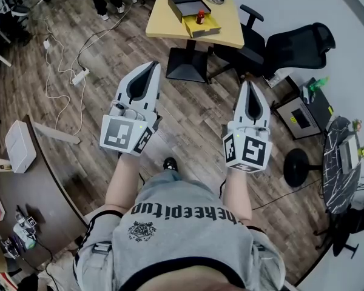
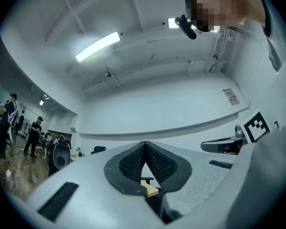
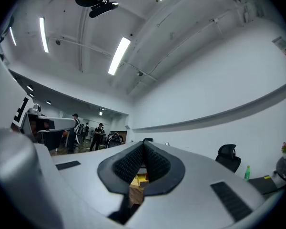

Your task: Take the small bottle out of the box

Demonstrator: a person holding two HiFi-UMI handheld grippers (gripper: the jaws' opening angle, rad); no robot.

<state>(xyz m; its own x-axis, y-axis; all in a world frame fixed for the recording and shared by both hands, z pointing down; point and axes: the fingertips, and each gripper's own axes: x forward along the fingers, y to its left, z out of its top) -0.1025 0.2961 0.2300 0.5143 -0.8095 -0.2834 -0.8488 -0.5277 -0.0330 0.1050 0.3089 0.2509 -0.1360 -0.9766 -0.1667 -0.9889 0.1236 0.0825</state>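
At the far end of the head view, a yellow surface (image 1: 164,20) carries the black box (image 1: 188,5). The small bottle (image 1: 200,17), red-capped and upright, appears to stand in the box's open yellow tray. The left gripper (image 1: 147,71) and right gripper (image 1: 253,86) hang side by side over the plank floor (image 1: 188,114), well apart from the box. I judge this to be a carrying pose before any reach.

In the left gripper view, the smooth grey fingers (image 2: 131,165) have dark ribbed pads, which meet at the tips with nothing between them.

In the right gripper view, the pads are likewise pressed together and empty, with a sliver of the yellow surface showing below them.
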